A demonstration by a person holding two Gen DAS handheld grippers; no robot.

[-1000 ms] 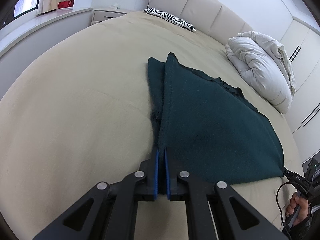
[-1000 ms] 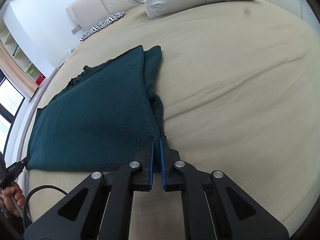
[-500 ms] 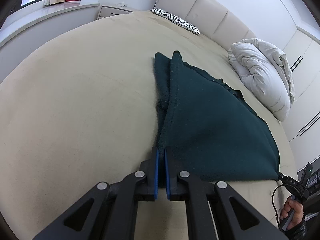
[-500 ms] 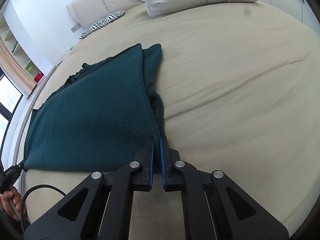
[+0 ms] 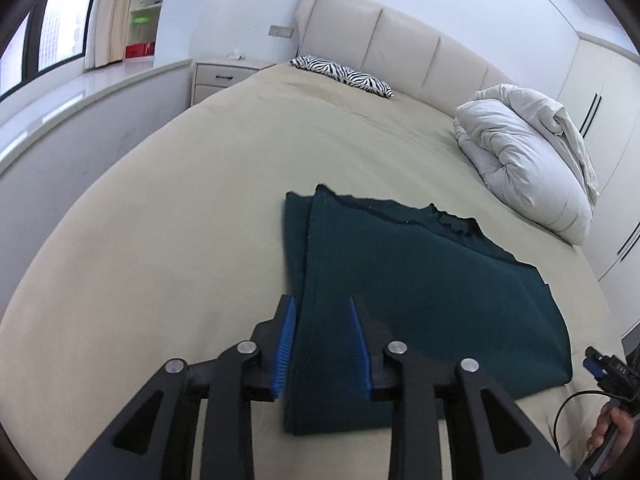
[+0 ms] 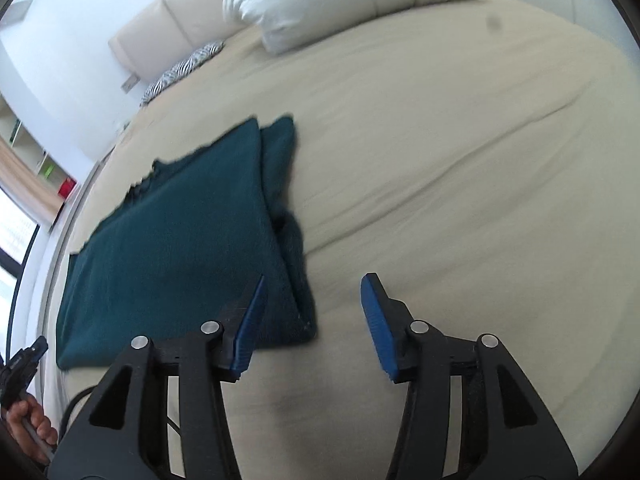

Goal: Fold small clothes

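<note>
One dark green knit garment flat on beige bed, folded over once. Soft, limp, light, grippy fuzz; likely drapes if lifted. Best pinched at near corners, 6 o'clock edge. Left gripper open, straddling left fold edge. Right gripper wide open, holding nothing, beside right corner. No containers visible.

Soft, even daylight fills both views, brightest at the window on the left. Shadows on the bed are faint. Fisheye bending curves the edges into dark corners. The right wrist view is smeared, blurring the green cloth.
</note>
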